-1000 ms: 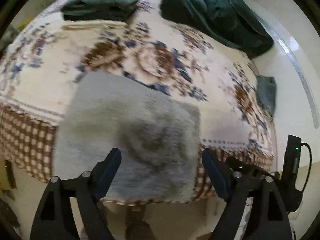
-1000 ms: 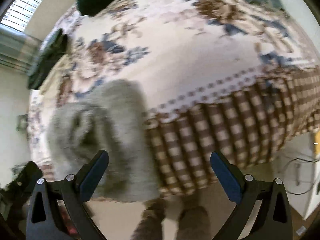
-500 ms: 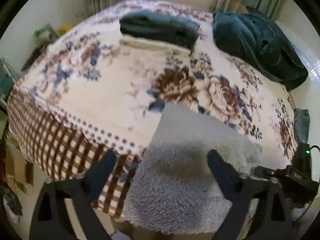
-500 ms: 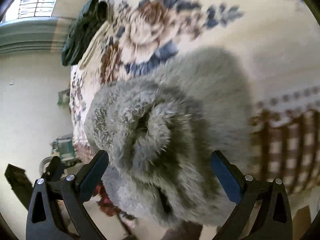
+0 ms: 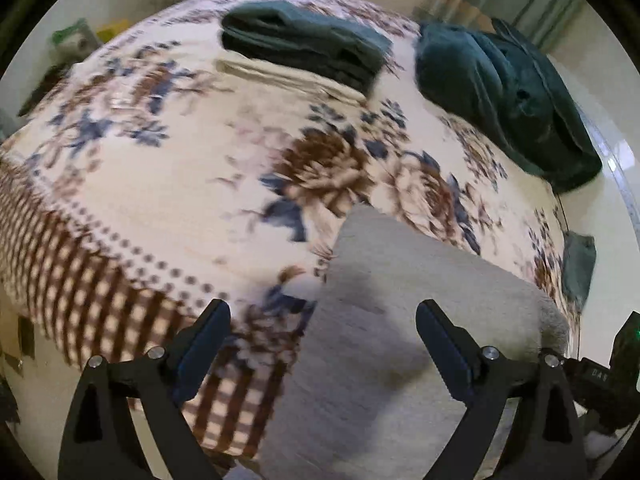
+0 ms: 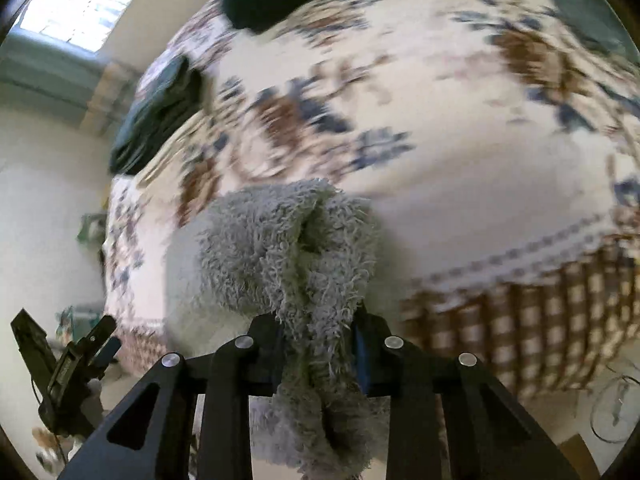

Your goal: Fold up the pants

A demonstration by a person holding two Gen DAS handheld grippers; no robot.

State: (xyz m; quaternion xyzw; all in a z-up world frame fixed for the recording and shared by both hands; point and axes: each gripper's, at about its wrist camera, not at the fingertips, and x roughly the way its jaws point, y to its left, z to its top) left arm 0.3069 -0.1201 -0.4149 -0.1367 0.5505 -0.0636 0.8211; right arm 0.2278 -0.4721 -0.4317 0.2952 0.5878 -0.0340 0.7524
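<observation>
The right gripper (image 6: 320, 336) has its jaws clenched on a bunched fold of the fluffy grey fleece pants (image 6: 296, 248), the pile spilling out above and below the pinch. The left gripper (image 5: 322, 344) has its jaws spread wide, grasping nothing, hovering over the pants' near half at the lower middle of its frame.

The pants lie at the near edge of the floral-patterned bed (image 5: 180, 168), part of them draped over the brown checked border. This looks like an early step: one corner gathered, the other not yet taken. The next move probably calls for the left jaws to close on the cloth beneath them.

Open bedspread fills the frame's centre and left. The folded dark green garment (image 5: 304, 44) and the crumpled dark green blanket (image 5: 500, 92) sit well apart at the top.
</observation>
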